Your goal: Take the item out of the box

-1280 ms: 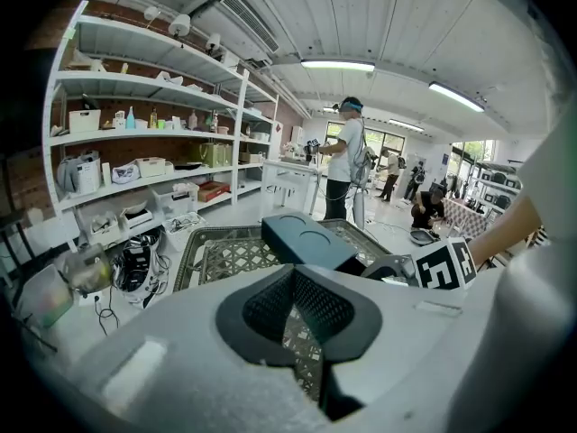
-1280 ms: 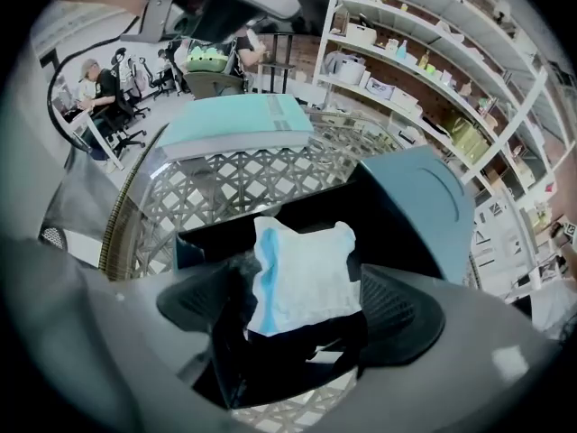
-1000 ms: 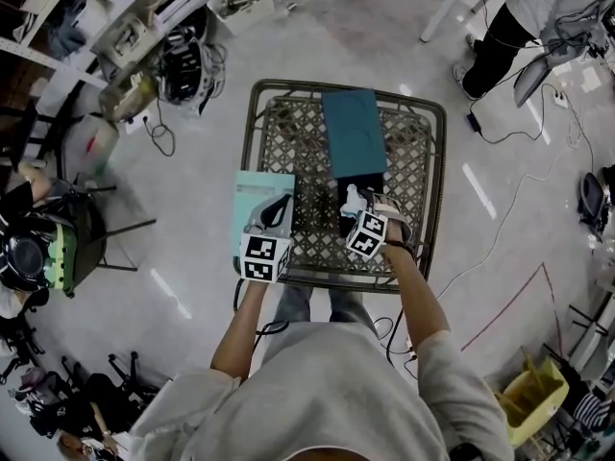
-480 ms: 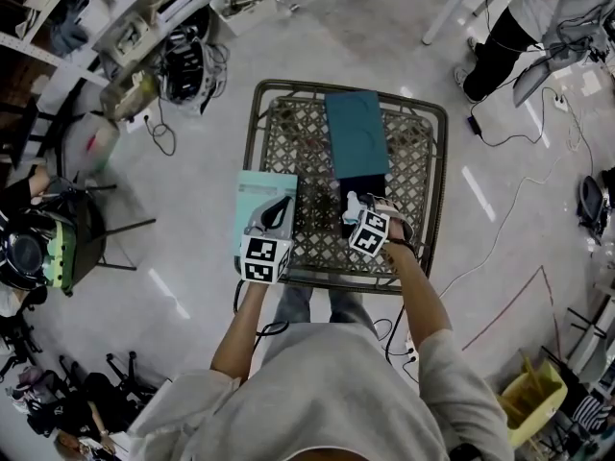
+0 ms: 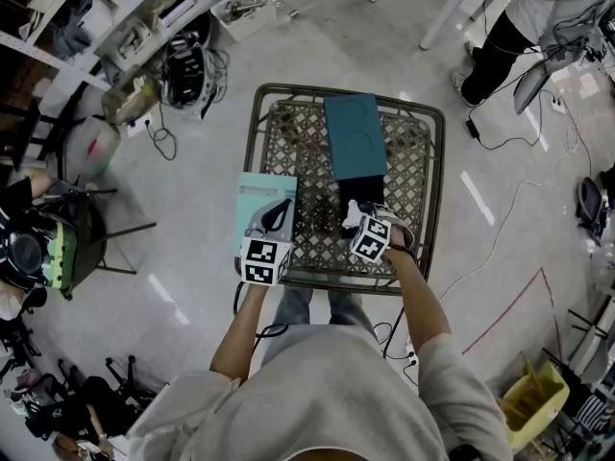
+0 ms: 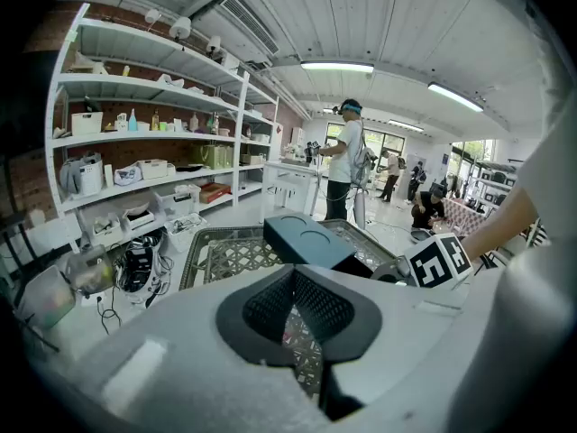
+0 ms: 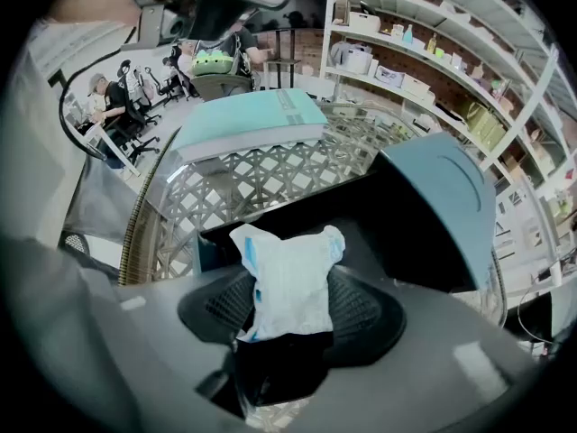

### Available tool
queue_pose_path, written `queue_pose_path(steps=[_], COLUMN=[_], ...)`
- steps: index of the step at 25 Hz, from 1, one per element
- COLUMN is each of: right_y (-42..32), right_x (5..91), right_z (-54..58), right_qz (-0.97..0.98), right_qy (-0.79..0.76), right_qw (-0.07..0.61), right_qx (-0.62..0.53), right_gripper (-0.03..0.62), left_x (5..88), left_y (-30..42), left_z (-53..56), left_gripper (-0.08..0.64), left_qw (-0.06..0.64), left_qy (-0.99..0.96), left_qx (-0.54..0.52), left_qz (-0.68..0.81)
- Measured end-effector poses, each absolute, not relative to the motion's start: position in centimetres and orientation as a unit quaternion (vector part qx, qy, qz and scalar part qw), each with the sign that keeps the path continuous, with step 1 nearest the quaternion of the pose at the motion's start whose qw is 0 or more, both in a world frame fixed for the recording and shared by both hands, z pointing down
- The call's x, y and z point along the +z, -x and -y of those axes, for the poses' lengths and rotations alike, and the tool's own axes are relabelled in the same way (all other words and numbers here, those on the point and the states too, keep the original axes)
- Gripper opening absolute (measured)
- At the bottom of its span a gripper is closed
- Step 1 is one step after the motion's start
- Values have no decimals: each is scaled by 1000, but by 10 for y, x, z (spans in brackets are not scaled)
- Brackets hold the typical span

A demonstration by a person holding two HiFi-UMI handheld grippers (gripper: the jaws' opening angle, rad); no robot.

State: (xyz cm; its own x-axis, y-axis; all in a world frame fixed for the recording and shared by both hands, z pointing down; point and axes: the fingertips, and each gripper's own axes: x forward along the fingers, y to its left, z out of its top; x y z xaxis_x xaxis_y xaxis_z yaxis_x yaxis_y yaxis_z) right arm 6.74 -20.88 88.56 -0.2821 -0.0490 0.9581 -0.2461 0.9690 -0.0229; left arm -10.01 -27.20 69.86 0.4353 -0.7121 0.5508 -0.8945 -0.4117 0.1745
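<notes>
A dark teal box (image 5: 363,192) stands open on the lattice table, with its lid (image 5: 356,134) folded back toward the far side. My right gripper (image 5: 354,221) points steeply down into the box's near end. Its jaws have just been closing. Now they pinch a white packet with blue print (image 7: 293,269) between the pads (image 7: 361,309), over the black inside of the box (image 7: 361,215). My left gripper (image 5: 277,214) hovers over a light teal box (image 5: 261,195) at the table's left. Its jaws (image 6: 293,282) are shut with nothing in them.
The metal lattice table (image 5: 255,133) has a raised rim. Shelves and cluttered gear (image 5: 183,65) lie at the far left, chairs (image 5: 58,248) on the left, a person (image 5: 500,36) at the far right. Cables (image 5: 500,229) run across the floor; a yellow bin (image 5: 533,401) stands at the near right.
The right gripper has tipped a little further down at the box, and the white packet now sits closer to its marker cube. The left gripper has stayed put.
</notes>
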Motion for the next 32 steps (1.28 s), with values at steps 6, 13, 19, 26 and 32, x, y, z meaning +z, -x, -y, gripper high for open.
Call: queue_pose_path(steps=[6, 13, 19, 26, 32], right_y=[-68, -75, -75, -76, -90], right_x=[863, 826, 785, 744, 704], right_z=[217, 232, 243, 248, 268], right_qz=[808, 824, 838, 845, 838], right_qy=[-132, -216, -298, -366, -443], right_qw=[569, 519, 443, 365, 274], right_qx=[78, 71, 111, 139, 160], right_gripper=[232, 230, 230, 229, 226], left_x=[694, 686, 673, 657, 643], left_y=[97, 86, 82, 79, 78], left_z=[269, 267, 272, 273, 278], left_gripper=[6, 6, 6, 6, 6], left_qw=[222, 214, 205, 195, 186], left_qy=[-819, -826, -830, -835, -838], left_qx=[199, 193, 188, 178, 168], left_qz=[490, 484, 483, 483, 486])
